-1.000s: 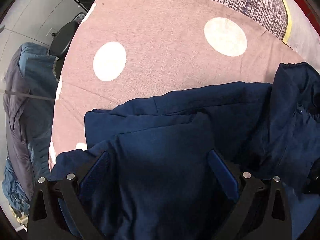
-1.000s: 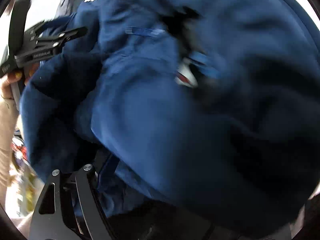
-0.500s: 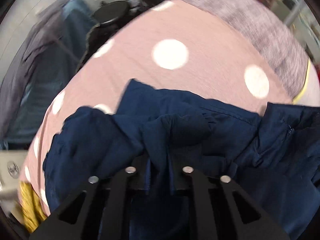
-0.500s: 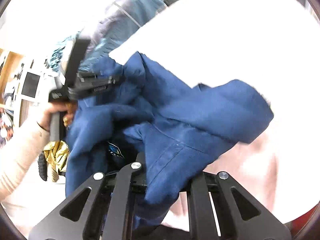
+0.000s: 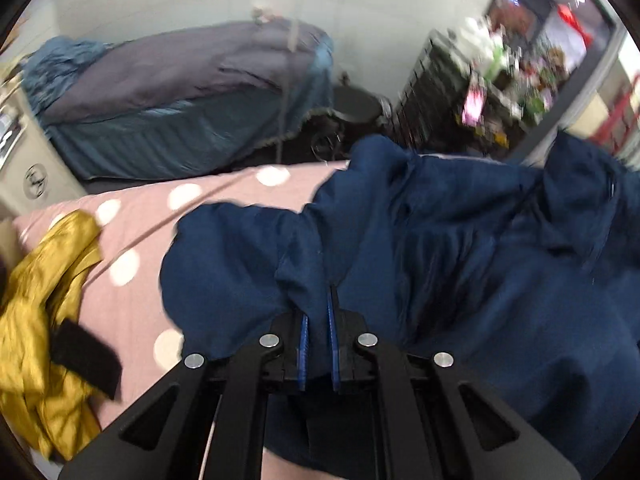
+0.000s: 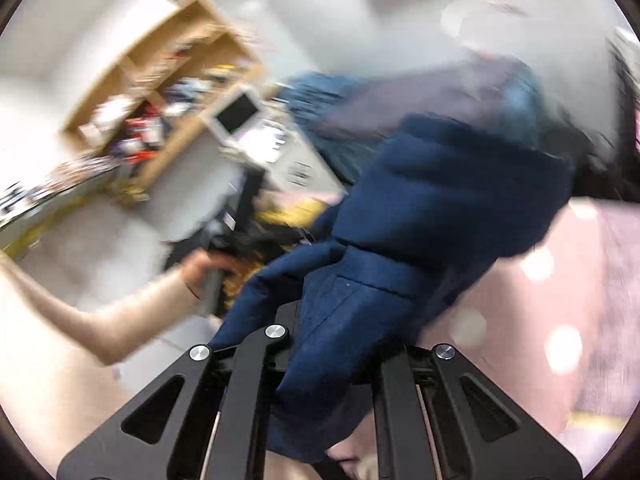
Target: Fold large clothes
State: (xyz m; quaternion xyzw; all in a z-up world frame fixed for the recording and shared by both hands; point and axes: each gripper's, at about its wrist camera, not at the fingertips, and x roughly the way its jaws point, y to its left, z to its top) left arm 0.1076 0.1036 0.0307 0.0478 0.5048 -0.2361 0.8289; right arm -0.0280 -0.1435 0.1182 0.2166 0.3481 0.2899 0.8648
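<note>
Your left gripper (image 5: 318, 312) is clamped down on a fold of the navy garment (image 5: 460, 264), its blue-lined pads (image 5: 303, 344) pinched together with only a thin ridge of cloth between them. From that grip the garment bunches up and spreads to the right across the left wrist view, hanging over the pink bedspread with white dots (image 5: 132, 236). A crumpled mustard-yellow garment (image 5: 44, 304) with a black band on it lies on the bedspread at the left edge, apart from the navy one. Beyond the bedspread you can see a second bed draped in grey and blue covers (image 5: 180, 96) — and, further right, a blurred dark rack with colourful clutter behind it. Your right gripper (image 6: 332, 320) is likewise closed on the navy garment (image 6: 440, 208); the cloth drapes over its fingertips and hides them, so the pinch itself is not visible, but the black arms sit drawn together with the fabric running between them. In the right wrist view the garment rises from that grip in a thick blurred mass, with the dotted bedspread (image 6: 560, 300) to its right. At the left of that view your left hand (image 6: 202, 270), in a pale sleeve, grips a handle — the picture is heavily smeared, and a wooden shelf (image 6: 168, 80) full of small items shows behind.
</note>
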